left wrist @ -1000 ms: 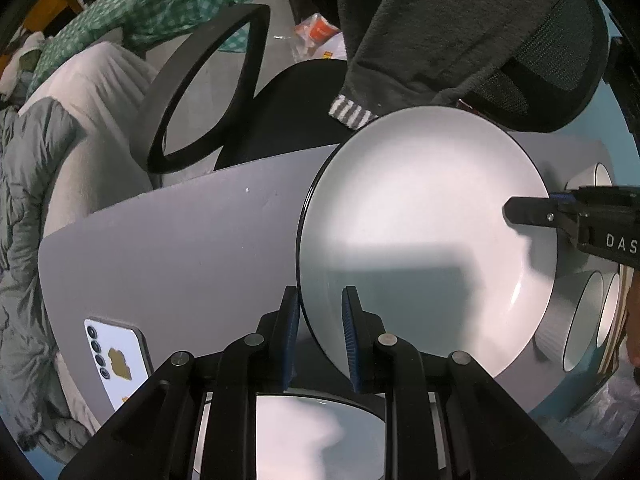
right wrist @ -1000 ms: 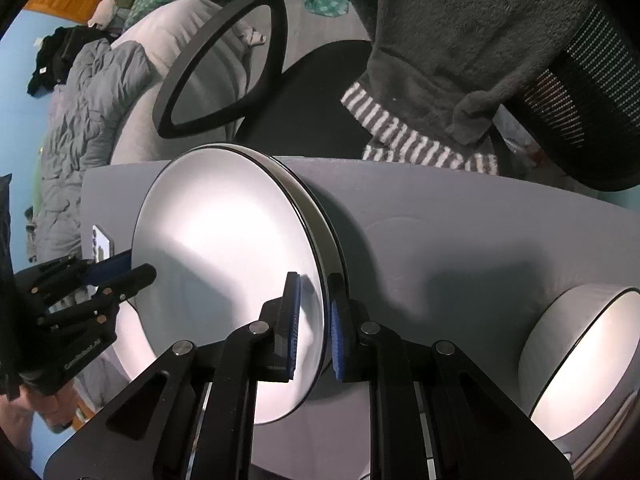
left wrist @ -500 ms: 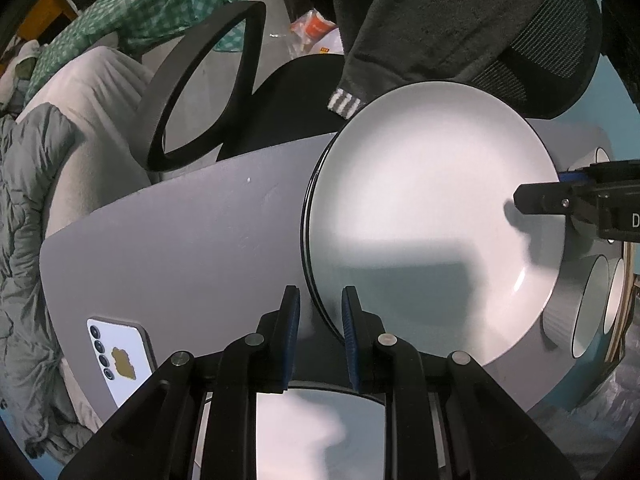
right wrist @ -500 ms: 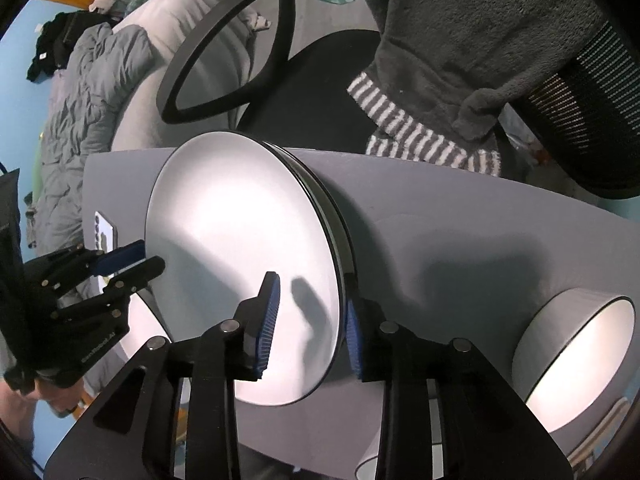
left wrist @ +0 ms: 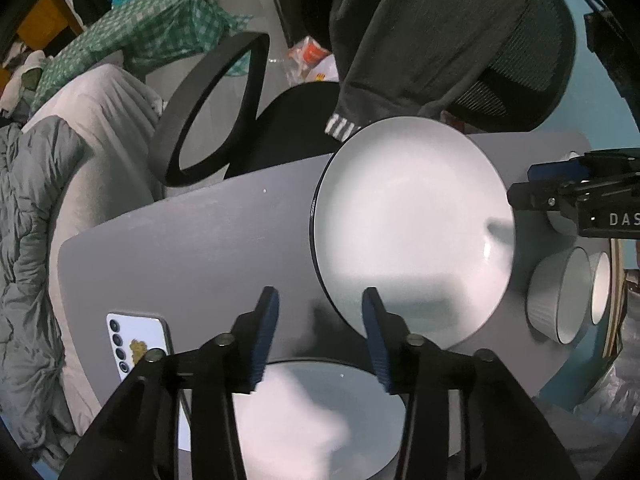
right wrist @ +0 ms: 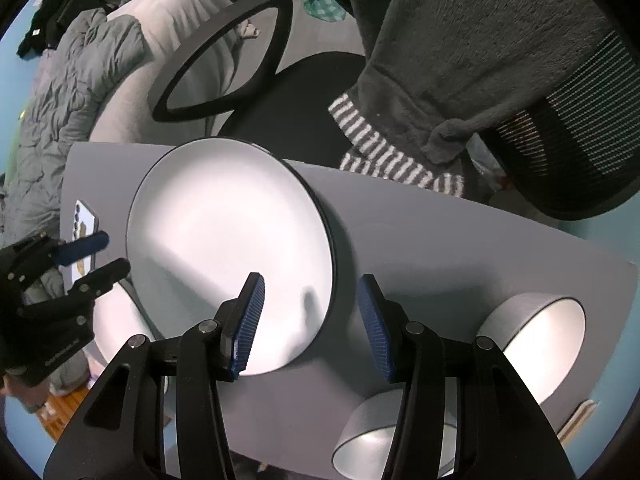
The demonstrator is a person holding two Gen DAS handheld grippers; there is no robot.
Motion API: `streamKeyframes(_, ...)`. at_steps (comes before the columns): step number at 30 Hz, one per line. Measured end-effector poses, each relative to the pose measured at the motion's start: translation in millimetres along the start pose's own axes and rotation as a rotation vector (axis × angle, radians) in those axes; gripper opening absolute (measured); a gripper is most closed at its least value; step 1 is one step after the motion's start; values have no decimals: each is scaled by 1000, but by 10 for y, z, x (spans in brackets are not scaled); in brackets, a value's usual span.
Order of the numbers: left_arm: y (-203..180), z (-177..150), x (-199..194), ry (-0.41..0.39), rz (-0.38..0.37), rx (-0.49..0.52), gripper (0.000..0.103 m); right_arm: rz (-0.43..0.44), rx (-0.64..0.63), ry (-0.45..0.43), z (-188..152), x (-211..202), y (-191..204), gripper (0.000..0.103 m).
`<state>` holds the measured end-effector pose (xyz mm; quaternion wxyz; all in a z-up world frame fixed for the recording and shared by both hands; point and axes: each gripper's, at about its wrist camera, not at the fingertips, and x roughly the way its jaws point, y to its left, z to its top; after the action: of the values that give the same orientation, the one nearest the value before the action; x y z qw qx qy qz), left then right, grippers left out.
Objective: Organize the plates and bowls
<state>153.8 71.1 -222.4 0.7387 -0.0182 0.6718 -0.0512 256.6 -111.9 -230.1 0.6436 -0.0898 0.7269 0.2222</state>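
A stack of white plates with dark rims (left wrist: 408,228) lies flat on the grey table (left wrist: 192,248); it also shows in the right wrist view (right wrist: 228,248). My left gripper (left wrist: 320,320) is open and empty, its jaws astride the stack's near edge. My right gripper (right wrist: 310,316) is open and empty, its jaws astride the stack's right edge. Another white plate (left wrist: 320,416) lies under the left gripper. Two white bowls (left wrist: 560,296) stand right of the stack; in the right wrist view they (right wrist: 536,344) sit at the lower right.
A white phone (left wrist: 136,344) lies on the table's left part. A black office chair (left wrist: 288,136) with a dark grey garment (left wrist: 420,28) stands behind the table. A bed with grey bedding (left wrist: 28,220) is at the left.
Both grippers have let go of the plate and opened. The plate that was held tilted between them now lies flat on the stack. Both grippers have drawn back slightly.
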Motion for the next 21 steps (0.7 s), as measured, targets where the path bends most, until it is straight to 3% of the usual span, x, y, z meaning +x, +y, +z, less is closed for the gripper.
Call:
streamKeyframes(4,44,-97,-120,-21,-2,20,55,-49,-36,-34,-98,-124,91,56)
streamKeyframes(9,113,-239,-241,-50,11,33,67,-46,-42,-50,-225,-236,167,60)
streamKeyframes(21,515,-671,-270,-43,38,8,67,-14,-40,-43,-717,-269,493,61)
